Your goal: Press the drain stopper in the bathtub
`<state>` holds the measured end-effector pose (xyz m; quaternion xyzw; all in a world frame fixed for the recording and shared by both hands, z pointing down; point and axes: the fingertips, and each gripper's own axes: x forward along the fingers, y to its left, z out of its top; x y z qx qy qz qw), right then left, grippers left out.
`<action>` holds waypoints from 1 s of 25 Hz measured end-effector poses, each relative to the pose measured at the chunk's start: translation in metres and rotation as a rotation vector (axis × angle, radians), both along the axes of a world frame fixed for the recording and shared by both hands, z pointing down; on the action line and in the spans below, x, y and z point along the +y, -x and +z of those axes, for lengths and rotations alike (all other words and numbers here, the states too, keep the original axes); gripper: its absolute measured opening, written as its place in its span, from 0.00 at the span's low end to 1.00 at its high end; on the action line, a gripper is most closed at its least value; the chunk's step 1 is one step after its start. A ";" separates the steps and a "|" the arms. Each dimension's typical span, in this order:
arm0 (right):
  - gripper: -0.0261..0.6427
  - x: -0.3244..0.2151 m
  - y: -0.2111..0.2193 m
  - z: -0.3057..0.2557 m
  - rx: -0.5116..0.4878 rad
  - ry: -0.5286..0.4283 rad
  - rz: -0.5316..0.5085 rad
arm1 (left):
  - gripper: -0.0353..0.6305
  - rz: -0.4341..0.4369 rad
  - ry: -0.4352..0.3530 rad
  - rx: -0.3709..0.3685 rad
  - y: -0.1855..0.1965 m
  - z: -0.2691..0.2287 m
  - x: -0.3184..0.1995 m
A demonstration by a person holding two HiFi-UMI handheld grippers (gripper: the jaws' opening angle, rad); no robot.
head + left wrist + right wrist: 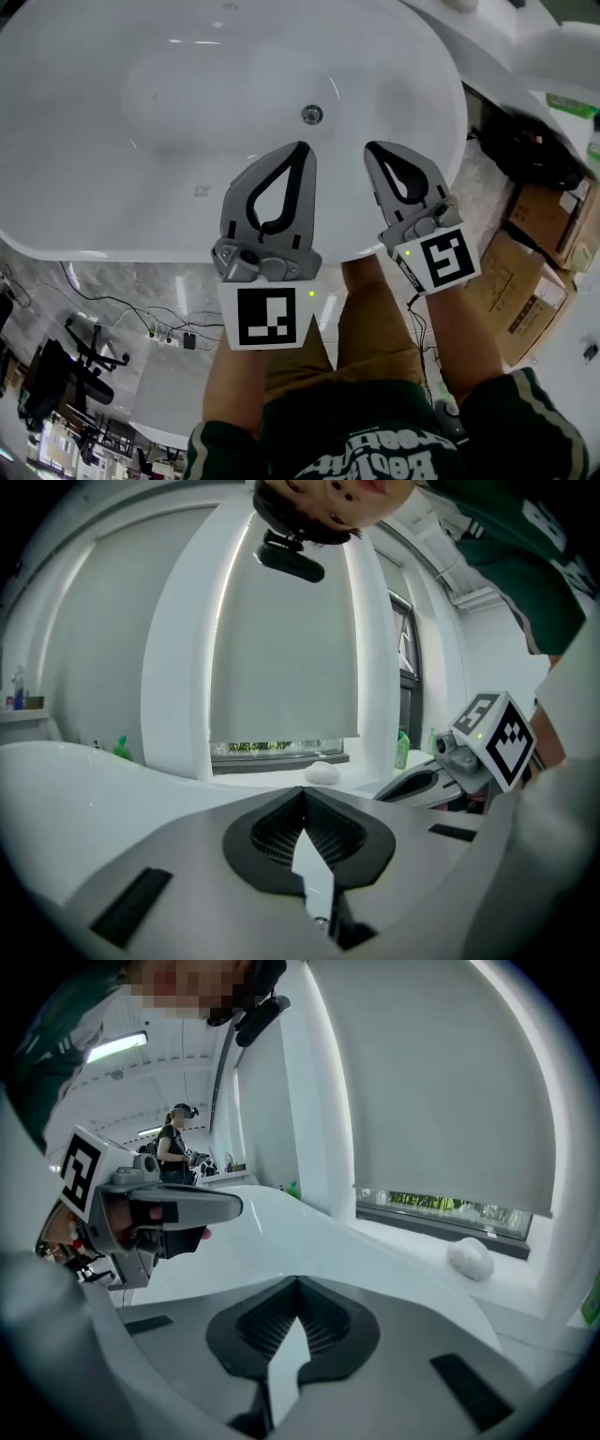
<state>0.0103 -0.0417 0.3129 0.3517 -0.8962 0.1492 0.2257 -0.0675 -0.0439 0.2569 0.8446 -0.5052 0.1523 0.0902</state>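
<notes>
The white oval bathtub [112, 202] fills the upper head view, and its round metal drain stopper [311, 114] sits on the tub floor near the far side. My left gripper [300, 147] hovers over the tub's near rim, jaws shut and empty, its tips a short way below the stopper. My right gripper [372, 147] is beside it to the right, also shut with nothing held. In the left gripper view the jaws meet at the tip [304, 789]. The right gripper view shows the same [298, 1281]. Neither gripper view shows the stopper.
Cardboard boxes [544, 244] and a black bag [534, 150] stand right of the tub. An office chair [56, 375] and cables [169, 333] lie on the floor at lower left. A green bottle [402, 752] stands on the window sill. Another person [174, 1147] stands far off.
</notes>
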 end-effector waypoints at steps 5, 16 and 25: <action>0.06 -0.002 -0.003 0.054 0.046 0.046 -0.078 | 0.07 -0.041 0.024 -0.009 0.003 0.042 -0.008; 0.06 -0.009 0.008 0.159 0.123 0.099 -0.189 | 0.07 -0.025 0.027 -0.039 -0.012 0.097 -0.020; 0.06 -0.015 0.016 0.235 0.211 0.170 -0.216 | 0.07 -0.121 0.053 -0.001 0.003 0.113 -0.032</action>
